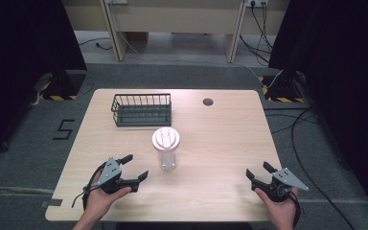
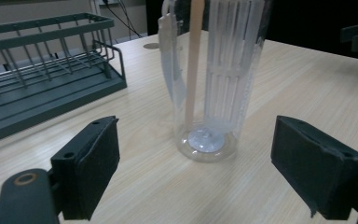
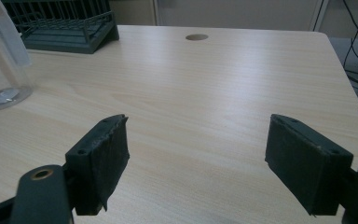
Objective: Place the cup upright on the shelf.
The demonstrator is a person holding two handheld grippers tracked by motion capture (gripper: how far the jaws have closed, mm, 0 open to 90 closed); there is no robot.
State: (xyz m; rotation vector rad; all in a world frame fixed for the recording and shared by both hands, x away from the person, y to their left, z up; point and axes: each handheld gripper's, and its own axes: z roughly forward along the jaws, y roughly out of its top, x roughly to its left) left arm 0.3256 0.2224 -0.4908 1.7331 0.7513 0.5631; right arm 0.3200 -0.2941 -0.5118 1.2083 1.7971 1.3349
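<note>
Two hands come in from the near edge of the table [image 1: 211, 124], each holding a gripper low over the wood. On the left, the left gripper [image 1: 136, 167] has its jaws spread wide with nothing between them, and it points at the cup [image 1: 166, 148] just ahead of it. From the left gripper view the cup [image 2: 212, 79] stands upright on the table beyond the gap between the jaws, near them but not touching; it is clear plastic with a white lid, and a pale stick [image 2: 193, 60] leans inside it. Over at the near right corner, well apart from the cup, the right gripper [image 1: 259, 171] is likewise wide open and empty above bare wood. Behind the cup, toward the far left of the table, sits a dark wire basket [image 1: 141, 110]. A round hole [image 1: 208, 101] shows in the tabletop near the far edge.
</note>
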